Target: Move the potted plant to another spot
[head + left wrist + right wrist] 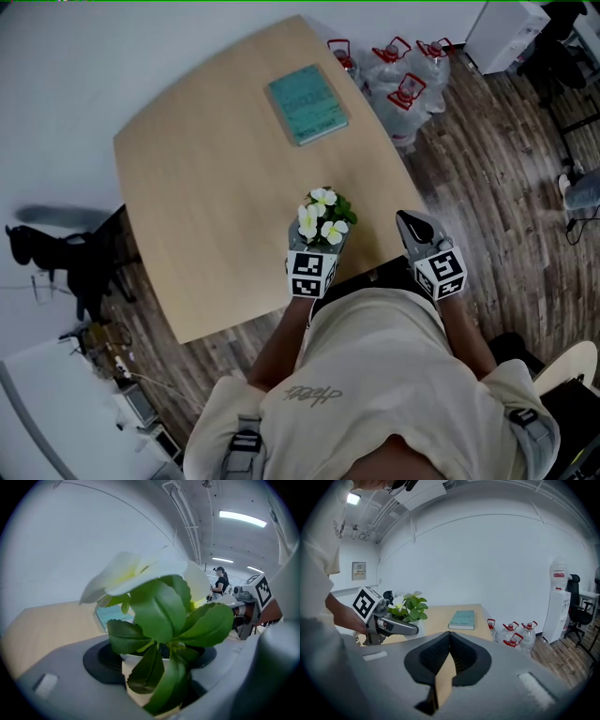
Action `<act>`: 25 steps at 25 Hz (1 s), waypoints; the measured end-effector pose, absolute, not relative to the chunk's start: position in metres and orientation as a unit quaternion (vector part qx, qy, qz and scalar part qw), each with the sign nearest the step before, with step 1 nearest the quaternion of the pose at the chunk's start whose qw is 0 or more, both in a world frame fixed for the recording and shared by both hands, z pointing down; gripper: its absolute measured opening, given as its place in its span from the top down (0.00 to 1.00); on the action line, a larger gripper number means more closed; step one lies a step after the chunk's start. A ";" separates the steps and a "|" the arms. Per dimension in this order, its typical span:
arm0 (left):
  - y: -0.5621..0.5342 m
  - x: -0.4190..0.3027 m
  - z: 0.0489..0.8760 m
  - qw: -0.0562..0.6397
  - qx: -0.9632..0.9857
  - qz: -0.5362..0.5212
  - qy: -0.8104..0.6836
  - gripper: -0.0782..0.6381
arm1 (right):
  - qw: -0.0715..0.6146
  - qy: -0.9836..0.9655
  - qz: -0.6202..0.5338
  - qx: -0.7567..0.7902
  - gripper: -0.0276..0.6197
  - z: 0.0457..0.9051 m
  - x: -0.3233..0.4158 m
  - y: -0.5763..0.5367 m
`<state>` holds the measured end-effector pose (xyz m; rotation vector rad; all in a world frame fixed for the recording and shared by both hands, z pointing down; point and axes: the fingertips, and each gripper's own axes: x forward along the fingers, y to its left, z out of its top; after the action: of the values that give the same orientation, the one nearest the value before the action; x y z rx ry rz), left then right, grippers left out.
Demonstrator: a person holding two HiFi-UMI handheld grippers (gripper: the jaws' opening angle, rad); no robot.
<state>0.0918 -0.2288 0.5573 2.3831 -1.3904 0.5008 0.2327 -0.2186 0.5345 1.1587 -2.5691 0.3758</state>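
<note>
The potted plant (322, 223) (164, 634) sits well apart from the teal book (307, 104), on the person's side of it, close to the near edge of the table (206, 206). The left gripper (314, 258) (159, 667) has its jaws spread wide around the white pot, with the pads against its sides, so it is grasping the plant. Whether the pot is lifted or resting on the wood cannot be told. The grip looks low on a smooth, tapered wall, and the leaves and flowers rise above it, so a quick swing or tilt could let the pot slip, tip over or spill soil. So far from the book and so near the edge, a dropped pot would likely fall to the floor rather than onto the table. The foliage fills the left gripper view, which makes it harder to judge where the pot will land. The right gripper (417, 230) (449, 639), clenched on nothing, hangs further to the book's right and could clip the leaves. A spot beside the book risks nudging it.
</note>
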 end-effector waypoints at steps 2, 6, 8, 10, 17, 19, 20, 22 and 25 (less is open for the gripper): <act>-0.234 0.097 0.557 0.165 0.837 0.180 -0.489 0.38 | 0.149 -0.897 0.129 0.396 0.95 0.534 0.233 -0.225; -0.247 0.104 0.562 0.179 0.826 0.184 -0.502 0.38 | 0.158 -0.902 0.134 0.379 0.95 0.539 0.242 -0.237; -0.254 0.107 0.564 0.192 0.817 0.181 -0.513 0.38 | 0.160 -0.905 0.133 0.372 0.95 0.539 0.249 -0.246; -0.262 0.110 0.569 0.197 0.809 0.184 -0.522 0.38 | 0.161 -0.907 0.135 0.366 0.95 0.541 0.257 -0.256; -0.290 0.127 0.587 0.205 0.792 0.193 -0.542 0.38 | 0.161 -0.916 0.150 0.336 0.95 0.554 0.278 -0.284; -0.297 0.131 0.593 0.203 0.786 0.204 -0.546 0.38 | 0.163 -0.918 0.155 0.327 0.95 0.559 0.284 -0.291; -0.301 0.134 0.597 0.203 0.784 0.209 -0.548 0.38 | 0.164 -0.919 0.156 0.323 0.95 0.562 0.287 -0.294; -0.310 0.139 0.606 0.205 0.780 0.213 -0.552 0.38 | 0.167 -0.921 0.157 0.314 0.95 0.567 0.294 -0.302; -0.319 0.147 0.619 0.208 0.776 0.218 -0.553 0.38 | 0.169 -0.924 0.162 0.302 0.95 0.571 0.301 -0.309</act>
<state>0.1467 -0.3192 0.6188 2.1606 -1.5397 0.6072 0.3015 -0.3093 0.5710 0.8593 -2.6260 0.4610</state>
